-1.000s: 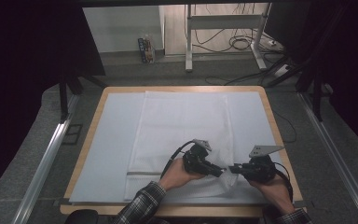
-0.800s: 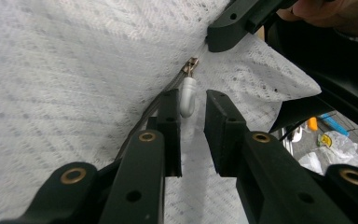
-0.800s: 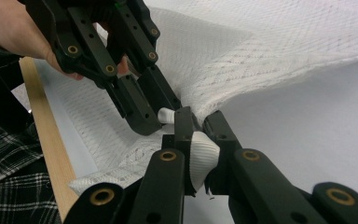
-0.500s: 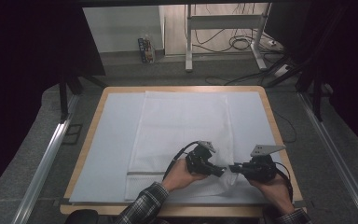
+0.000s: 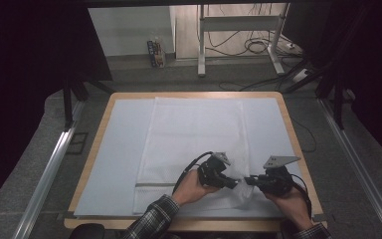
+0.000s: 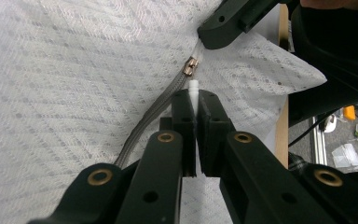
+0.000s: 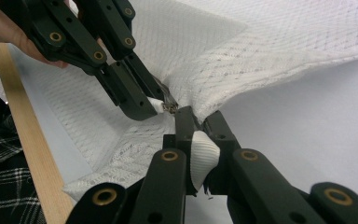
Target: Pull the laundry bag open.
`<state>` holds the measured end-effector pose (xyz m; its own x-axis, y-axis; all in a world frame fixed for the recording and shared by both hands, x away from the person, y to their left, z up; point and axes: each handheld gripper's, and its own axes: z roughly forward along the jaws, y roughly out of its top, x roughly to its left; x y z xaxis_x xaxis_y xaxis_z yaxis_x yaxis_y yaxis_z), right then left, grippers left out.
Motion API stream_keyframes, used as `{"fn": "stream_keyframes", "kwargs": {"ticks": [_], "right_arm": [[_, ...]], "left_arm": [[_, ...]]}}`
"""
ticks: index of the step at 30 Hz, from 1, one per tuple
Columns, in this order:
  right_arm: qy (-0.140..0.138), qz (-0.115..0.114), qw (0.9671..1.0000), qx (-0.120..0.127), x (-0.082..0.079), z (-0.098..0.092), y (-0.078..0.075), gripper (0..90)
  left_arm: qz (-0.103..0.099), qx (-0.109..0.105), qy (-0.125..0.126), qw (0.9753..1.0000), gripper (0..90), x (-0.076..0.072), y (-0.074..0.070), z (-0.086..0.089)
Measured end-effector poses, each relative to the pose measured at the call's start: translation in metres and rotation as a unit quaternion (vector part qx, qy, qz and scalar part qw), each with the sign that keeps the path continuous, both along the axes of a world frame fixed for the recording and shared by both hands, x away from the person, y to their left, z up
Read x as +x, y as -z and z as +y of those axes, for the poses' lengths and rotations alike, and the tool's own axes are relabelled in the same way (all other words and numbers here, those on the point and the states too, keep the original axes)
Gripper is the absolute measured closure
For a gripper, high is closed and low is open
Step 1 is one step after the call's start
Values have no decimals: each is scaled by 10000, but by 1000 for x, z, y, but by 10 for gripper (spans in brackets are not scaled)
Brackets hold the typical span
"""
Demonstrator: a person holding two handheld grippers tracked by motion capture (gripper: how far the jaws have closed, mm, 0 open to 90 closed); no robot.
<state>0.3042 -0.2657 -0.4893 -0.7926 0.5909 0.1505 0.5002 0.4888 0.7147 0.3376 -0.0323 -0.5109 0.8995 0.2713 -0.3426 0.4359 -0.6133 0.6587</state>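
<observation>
Out at nine o'clock there is bare pale sheet over the wooden worktop (image 5: pixel 98 149), nothing to handle there; the white mesh laundry bag (image 5: pixel 194 134) lies flat down the middle, its near end bunched up toward five o'clock where both tools meet. Left gripper (image 5: pixel 233 182) comes in from the person's left hand (image 5: pixel 191 186), and in the left gripper view its fingers (image 6: pixel 184 122) stand narrow, pinched on a small white pull tab (image 6: pixel 194 89) that pokes out at twelve o'clock just behind the metal zip slider (image 6: pixel 189 66) on the grey zip (image 6: pixel 154 116). Moving across, the right gripper (image 5: pixel 250 180) faces it nearly tip to tip; in the right gripper view its fingers (image 7: pixel 185 122) are clamped on a wad of the bag's corner fabric (image 7: pixel 203 156), gathered thick between them.

This bag looks feather-light and floppy, all soft netting, so it will sag, stretch and slide over the sheet rather than hold a shape. I reckon the zip only runs if the cloth is held taut against the pull. Best holds: the tab for the slider, the seamed zip end for the anchor, since loose mesh could snag or slip
</observation>
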Motion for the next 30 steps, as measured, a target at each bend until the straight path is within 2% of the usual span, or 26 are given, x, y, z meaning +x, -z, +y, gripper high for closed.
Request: {"fn": "stream_keyframes", "kwargs": {"ticks": [5,8,10,13,15,27,28,30], "right_arm": [[30,44,10000,-21,-1,0,0,862],[112,42,9999,-119,-1,0,1,863],[120,86,9999,-75,-1,-1,2,862],[99,71,9999,-107,-1,0,2,862],[201,38,9995,-248,-1,0,3,863],[192,66,9995,-244,-1,-2,5,862],[224,37,9992,-321,-1,-2,5,862],[274,74,9992,-299,0,-4,6,862]], "left_arm": [[-89,77,24,9999,877,-2,-2,0],[-229,219,55,9995,877,-3,-3,1],[-176,199,54,9996,877,-3,-2,3],[-210,229,60,9995,877,-4,-2,3],[-216,288,12,9994,877,-3,-1,6],[-147,295,-22,9995,876,-4,0,17],[-162,320,-49,9993,876,-4,1,19],[-136,306,-90,9994,876,-3,1,23]]}}
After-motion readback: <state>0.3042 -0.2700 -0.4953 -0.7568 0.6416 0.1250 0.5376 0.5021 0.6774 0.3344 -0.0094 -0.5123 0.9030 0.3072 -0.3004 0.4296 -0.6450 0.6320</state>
